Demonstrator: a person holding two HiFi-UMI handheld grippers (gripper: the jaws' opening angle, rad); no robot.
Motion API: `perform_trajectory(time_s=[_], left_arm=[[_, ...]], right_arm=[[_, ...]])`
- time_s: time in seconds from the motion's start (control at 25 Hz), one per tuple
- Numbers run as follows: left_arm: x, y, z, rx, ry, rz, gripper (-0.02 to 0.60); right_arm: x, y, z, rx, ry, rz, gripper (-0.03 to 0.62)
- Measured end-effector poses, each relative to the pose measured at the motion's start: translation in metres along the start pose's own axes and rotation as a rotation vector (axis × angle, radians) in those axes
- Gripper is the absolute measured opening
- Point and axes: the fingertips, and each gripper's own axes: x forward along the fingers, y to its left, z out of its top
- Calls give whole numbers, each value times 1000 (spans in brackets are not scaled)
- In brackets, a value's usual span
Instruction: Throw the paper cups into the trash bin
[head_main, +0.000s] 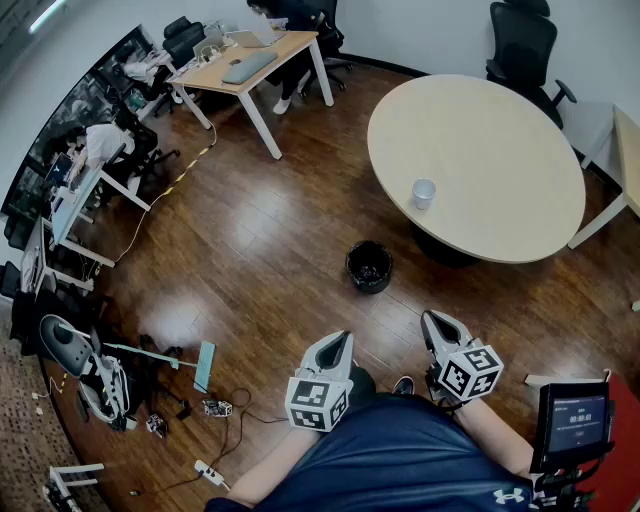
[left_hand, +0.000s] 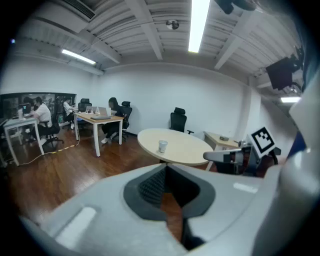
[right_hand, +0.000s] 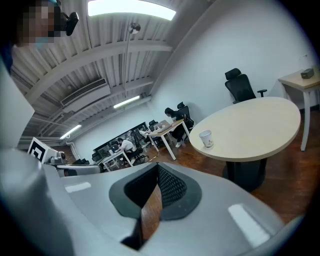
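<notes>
**Both grippers closed and empty; cup on the table, bin on the floor**

The person's dark blue shirt (head_main: 400, 460) fills the 6 o'clock edge of the head view. Just beyond it the two grippers sit side by side, apart from each other, pointing toward 12 o'clock. The left gripper (head_main: 340, 342) has its jaws pressed together with nothing between them; its own view shows only a sliver of wooden floor (head_main: 260, 250) past the dark pads. The right gripper (head_main: 433, 322) looks the same in its own view, jaws together and holding nothing.

The black trash bin (head_main: 369, 266) stands on the floor at about 12 o'clock from the left gripper. It is well apart from both tools and just beside the dark base of the round table (head_main: 500, 140). That table takes up the 1 to 2 o'clock part of the head view. One white paper cup (head_main: 424, 193) stands upright on it, near the edge facing the person. The cup is at 12 o'clock from the right gripper, about 1 o'clock from the bin, and well apart from both grippers.

A black office chair (head_main: 525, 45) sits beyond the table at 1 o'clock. A rectangular desk (head_main: 262, 60) stands at 11 o'clock. Cables (head_main: 225, 420) lie on the floor at 7 o'clock, and a small screen (head_main: 573, 418) shows at 4 o'clock.
</notes>
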Motion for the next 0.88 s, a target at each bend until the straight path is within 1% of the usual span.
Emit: perform_trajectory(time_s=[0.12, 0.2, 0.4, 0.48, 0.64, 0.76, 0.88], left_arm=[[20, 20, 12, -24, -5, 15, 3], [39, 35, 23, -24, -15, 8, 3], [97, 79, 52, -28, -22, -63, 3], [120, 96, 70, -18, -26, -113, 3], [167, 114, 115, 55, -30, -252, 3], [200, 119, 133, 109, -14, -351, 5], [238, 112, 142, 174, 24, -443, 5]], right_arm=[[19, -17, 7, 4, 4, -25, 11], [38, -27, 14, 6, 6, -41, 11], [92, -50, 33, 11, 7, -118, 11], [116, -52, 45, 13, 8, -149, 11], [156, -50, 81, 2, -10, -200, 11], [174, -55, 96, 8, -33, -260, 11], [175, -63, 102, 34, -52, -340, 11]])
